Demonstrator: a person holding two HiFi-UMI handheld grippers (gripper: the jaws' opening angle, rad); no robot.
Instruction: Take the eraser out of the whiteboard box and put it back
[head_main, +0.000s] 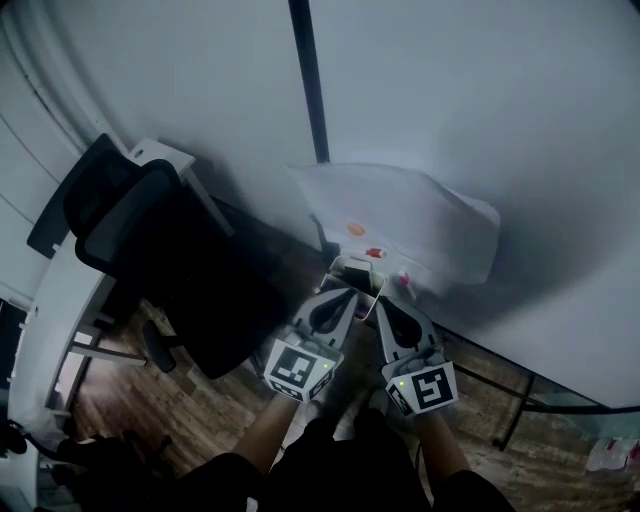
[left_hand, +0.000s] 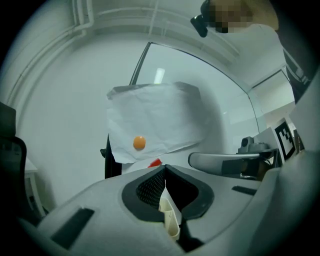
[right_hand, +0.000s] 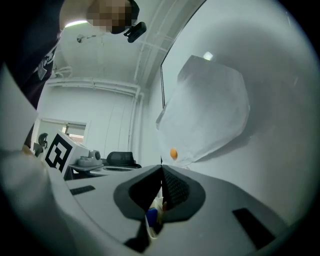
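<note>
Jaws pressed together on left gripper (head_main: 348, 295) and right gripper (head_main: 386, 302). Ahead: crumpled white paper sheet (head_main: 420, 215) on whiteboard (head_main: 480, 100). Black office chair (head_main: 150, 240) at left.

The left forearm (head_main: 265, 435) and right forearm (head_main: 442, 450) come up side by side from the bottom middle of the head view. The left gripper (head_main: 342, 296) and right gripper (head_main: 392, 300) lie just below the middle of the frame. They point up the picture and lean slightly toward each other, close but apart. Each gripper's own view shows its jaw tips meeting. Their marker cubes (head_main: 298, 370) face the camera.
</note>
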